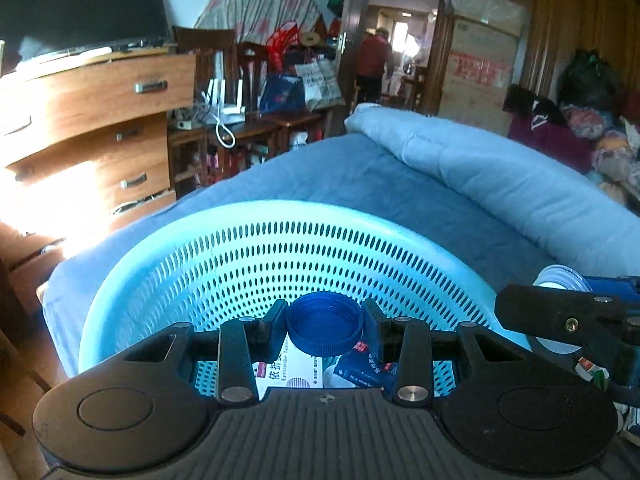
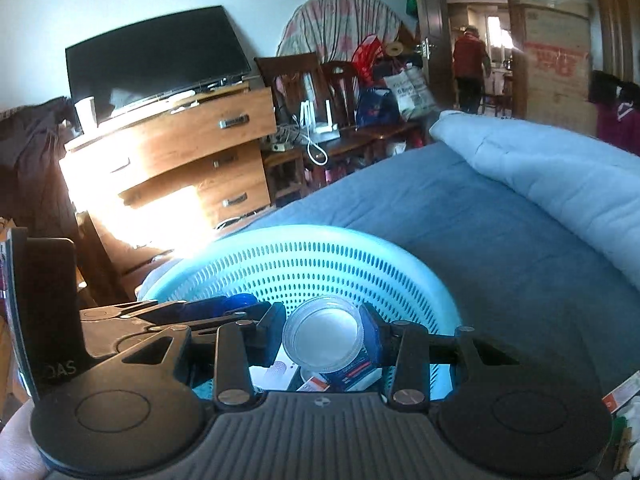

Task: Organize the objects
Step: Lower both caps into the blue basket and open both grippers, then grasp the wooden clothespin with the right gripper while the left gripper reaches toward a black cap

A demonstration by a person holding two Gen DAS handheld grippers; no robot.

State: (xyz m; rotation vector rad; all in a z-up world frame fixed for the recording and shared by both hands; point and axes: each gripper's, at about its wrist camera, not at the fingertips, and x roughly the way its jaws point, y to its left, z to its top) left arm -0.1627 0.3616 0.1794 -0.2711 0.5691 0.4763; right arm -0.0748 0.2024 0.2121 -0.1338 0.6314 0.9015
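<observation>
A light blue perforated basket (image 1: 280, 248) sits on the blue bed; it also shows in the right wrist view (image 2: 320, 264). My left gripper (image 1: 325, 322) is shut on a blue bottle cap (image 1: 325, 324), held over the basket's inside. My right gripper (image 2: 323, 334) is shut on a clear plastic lid (image 2: 323, 334), also over the basket. Medicine boxes and sachets (image 1: 304, 372) lie in the basket under the grippers. The right gripper with the clear lid (image 1: 560, 280) shows at the right edge of the left wrist view.
The blue bed sheet (image 1: 380, 184) stretches behind the basket, with a rolled light blue quilt (image 1: 500, 168) to the right. A wooden dresser (image 1: 92, 120) with a TV stands left. Small packets (image 2: 620, 408) lie on the bed at the right.
</observation>
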